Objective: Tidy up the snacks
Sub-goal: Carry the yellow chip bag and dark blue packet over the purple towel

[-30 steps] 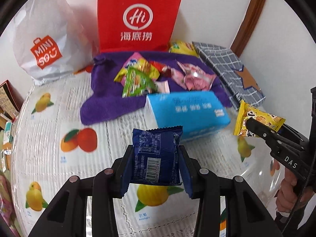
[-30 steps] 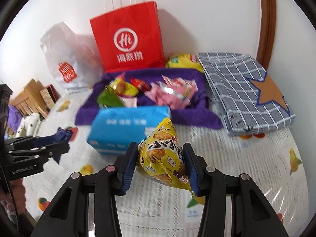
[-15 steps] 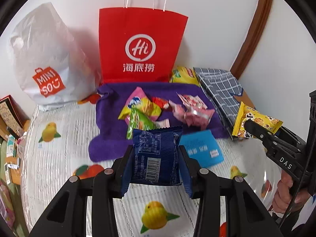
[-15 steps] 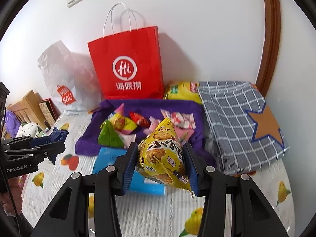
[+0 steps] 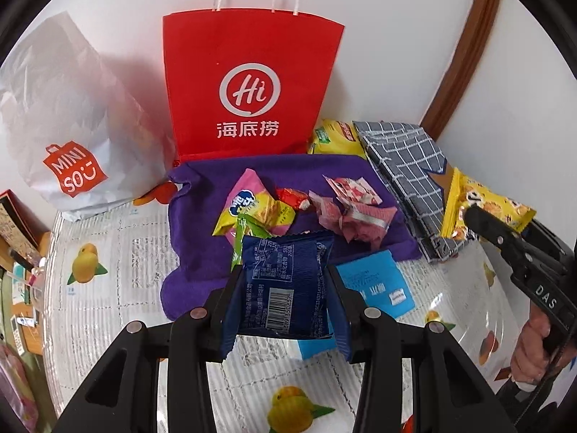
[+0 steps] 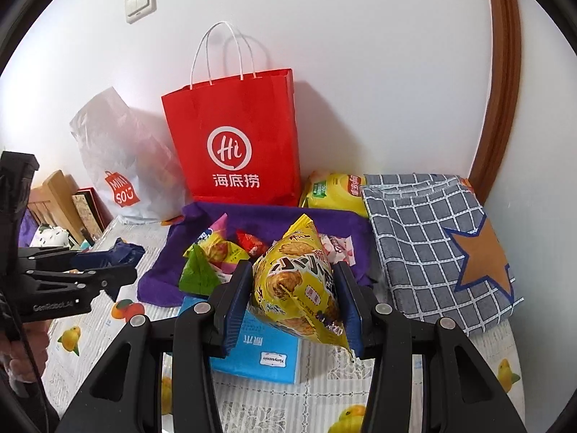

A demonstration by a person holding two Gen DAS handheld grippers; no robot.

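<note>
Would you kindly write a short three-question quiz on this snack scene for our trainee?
1. True or false: the left tool holds a blue packet.
2. What does the right tool grip?
3. The loose snacks lie on: A) grey checked cloth B) purple towel C) red bag

Key: 1 true; 2 the yellow packet; 3 B.

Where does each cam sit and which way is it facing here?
Left wrist: on left gripper, looking along its fingers at the red bag by the wall; blue packet clamped; right gripper at right edge.
Right wrist: on right gripper, same heading; yellow packet clamped; left gripper at left.
Shared: red bag, purple cloth.
</note>
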